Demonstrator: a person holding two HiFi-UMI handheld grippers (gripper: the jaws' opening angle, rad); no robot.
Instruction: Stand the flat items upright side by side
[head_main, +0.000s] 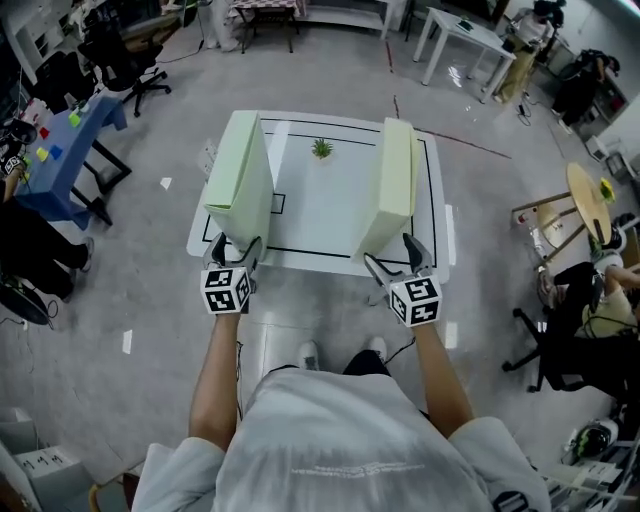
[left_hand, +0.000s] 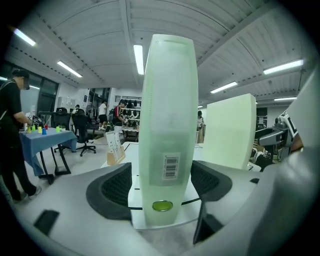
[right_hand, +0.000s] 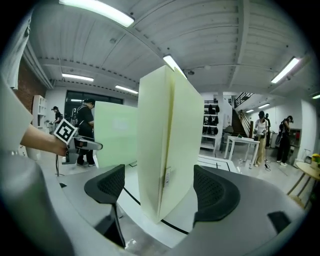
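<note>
L tongs (head_main: 236, 246), R tongs (head_main: 392, 252) wide, seemingly off 2 upright binders (head_main: 240, 185) (head_main: 395, 180), 1 apiece, on 1 table (head_main: 330, 215).

Pale green binder (head_main: 240, 185) stands upright at nine o'clock on the table (head_main: 325, 215); cream folder (head_main: 392, 190) upright at three o'clock, well apart

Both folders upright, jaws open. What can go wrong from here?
1. The left folder and right folder stand free inside the open left gripper and right gripper; a skewed pull-back could clip and tip one.
2. Both stand near the front edge of the table and could fall off.
3. They stand apart; sliding them together could topple them.
</note>
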